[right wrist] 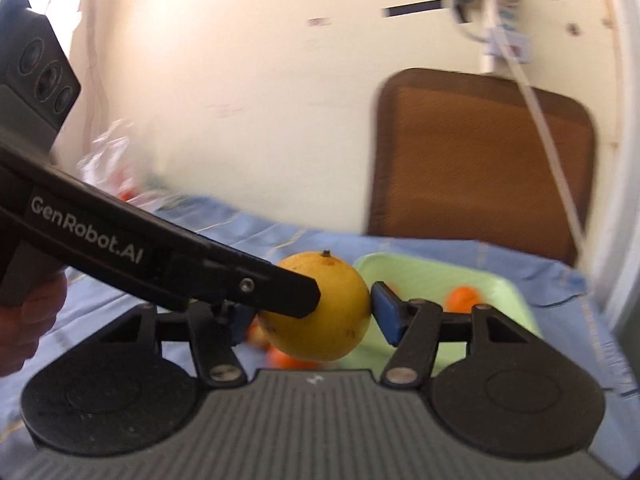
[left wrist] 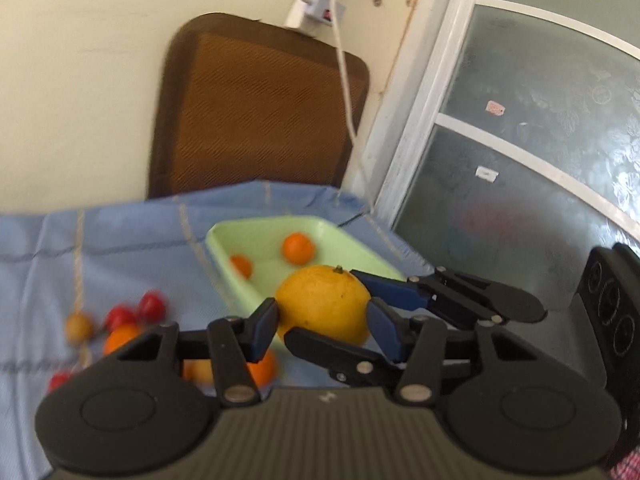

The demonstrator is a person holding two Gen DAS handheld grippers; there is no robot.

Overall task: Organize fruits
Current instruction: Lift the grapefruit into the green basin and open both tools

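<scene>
Inside the green tray (left wrist: 224, 248) sit seemingly two small oranges (left wrist: 298, 247); both grippers' fingers clasp the yellow orange (left wrist: 322, 304).

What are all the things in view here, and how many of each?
cloth: one, blue, covering the surface
tray: one, pale green, on the cloth
small oranges: two, orange, in the tray
yellow fruit: one, yellow, held up before the tray
loose small fruits: several, red and orange, on the cloth beside the tray
chair back: one, brown, against the wall
left gripper: one, black, blue pads, flanking the yellow fruit
right gripper: one, black, blue pads, gripping the yellow fruit
</scene>
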